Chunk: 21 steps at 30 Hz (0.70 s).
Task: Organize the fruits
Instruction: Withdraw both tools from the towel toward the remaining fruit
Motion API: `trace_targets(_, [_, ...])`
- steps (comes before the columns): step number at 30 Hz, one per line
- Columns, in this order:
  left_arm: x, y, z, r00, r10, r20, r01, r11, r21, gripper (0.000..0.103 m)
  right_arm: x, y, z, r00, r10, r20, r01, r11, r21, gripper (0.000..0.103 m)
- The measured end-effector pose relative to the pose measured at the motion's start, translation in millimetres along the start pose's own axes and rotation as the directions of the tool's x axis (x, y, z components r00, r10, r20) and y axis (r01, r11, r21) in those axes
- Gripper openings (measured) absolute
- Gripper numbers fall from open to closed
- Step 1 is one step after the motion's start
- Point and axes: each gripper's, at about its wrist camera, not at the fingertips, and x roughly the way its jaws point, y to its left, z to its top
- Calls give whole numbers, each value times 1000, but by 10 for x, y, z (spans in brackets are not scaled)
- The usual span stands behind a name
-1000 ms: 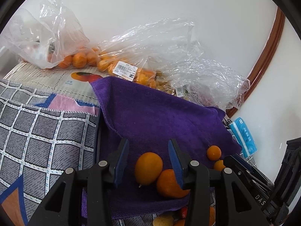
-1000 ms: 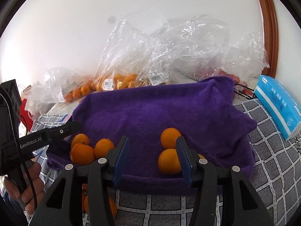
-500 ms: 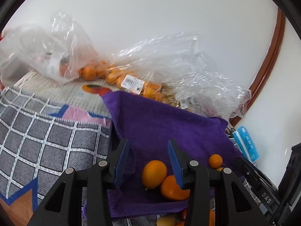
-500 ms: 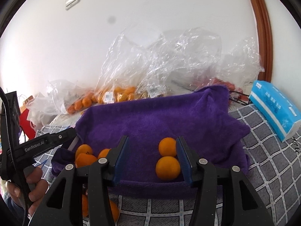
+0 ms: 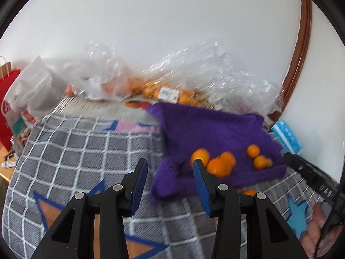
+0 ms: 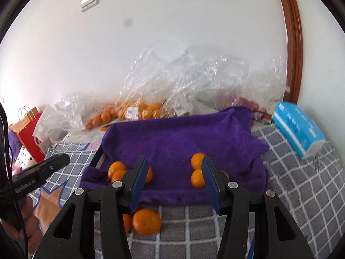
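Observation:
A purple towel (image 6: 181, 142) covers a tray on the checked cloth; it also shows in the left wrist view (image 5: 215, 129). Several oranges lie on it: a left cluster (image 6: 116, 169) and a right pair (image 6: 197, 179). In the left wrist view the clusters sit at centre (image 5: 217, 166) and right (image 5: 258, 161). Loose oranges (image 6: 146, 221) lie on the cloth in front of the towel. My left gripper (image 5: 170, 183) is open and empty, left of and short of the towel. My right gripper (image 6: 174, 185) is open and empty, above the towel's front edge.
Clear plastic bags of oranges (image 6: 133, 112) line the white wall behind the towel. A blue tissue pack (image 6: 298, 127) lies at the right. A red paper bag (image 6: 28, 133) and white bags (image 5: 32, 92) stand at the left. The grey checked cloth (image 5: 82, 151) covers the table.
Both grippers have drawn back and up from the towel. The left one has also swung left, so the oranges now lie to the right of its fingers. Both stay open.

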Motion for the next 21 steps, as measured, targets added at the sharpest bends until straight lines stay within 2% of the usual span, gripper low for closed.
trace_targets(4, [3, 196, -211, 996, 65, -62, -64, 998, 17, 41, -7, 63, -186, 999, -29, -44, 30, 1000, 8, 51])
trace_targets(9, [-46, 346, -428, 993, 75, -95, -75, 997, 10, 41, 55, 137, -415, 994, -3, -105, 5, 1000, 23, 49])
trace_targets(12, [-31, 380, -525, 993, 59, -105, -59, 998, 4, 41, 118, 191, -518, 992, -4, -129, 5, 1000, 10, 45])
trace_targets(17, [33, 367, -661, 988, 9, -155, -10, 1000, -9, 41, 137, 221, -571, 989, 24, -143, -20, 999, 25, 45])
trace_targets(21, [27, 393, -677, 988, -27, -154, 23, 999, -28, 41, 177, 234, -566, 986, 34, -160, -30, 999, 32, 44])
